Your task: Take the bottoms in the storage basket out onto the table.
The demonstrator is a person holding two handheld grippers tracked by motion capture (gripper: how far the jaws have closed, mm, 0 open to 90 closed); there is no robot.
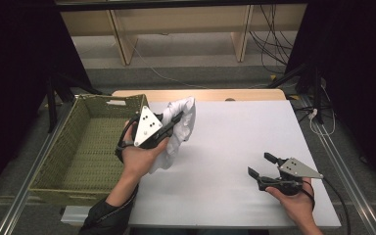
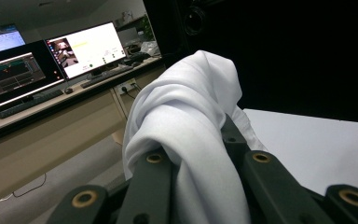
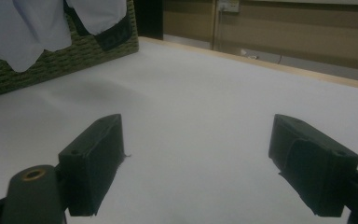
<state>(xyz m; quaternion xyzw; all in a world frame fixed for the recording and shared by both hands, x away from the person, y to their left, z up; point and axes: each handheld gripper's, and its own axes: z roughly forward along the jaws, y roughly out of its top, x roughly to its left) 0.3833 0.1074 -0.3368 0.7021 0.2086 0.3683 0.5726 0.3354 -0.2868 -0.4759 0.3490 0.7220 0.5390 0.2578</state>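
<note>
Clamped on a white cloth (image 1: 180, 128), the jaws of the left gripper (image 1: 174, 121) hold it lifted above the near-left part of the white table (image 1: 235, 147), just beside the woven basket (image 1: 85, 147); the cloth hangs down from the grip toward the table top. From the high view, the basket's inside shows as bare green weave, with a small pale tag at its far wall and nothing else lying in it. The left gripper view brings the grip close: the cloth (image 2: 186, 140) is bunched between the two black jaws and drapes over them, and behind it a desk with lit monitors (image 2: 51, 56) appears, something the high view leaves out. The right gripper (image 1: 263, 165) rests low over the near-right part of the table in the person's right hand (image 1: 296, 200), well apart from the cloth, with its jaws spread wide and nothing between them. Its own view looks across the bare table to the basket's outer wall (image 3: 51, 65), with the cloth's lower edges (image 3: 28, 28) hanging in front of it.
</note>
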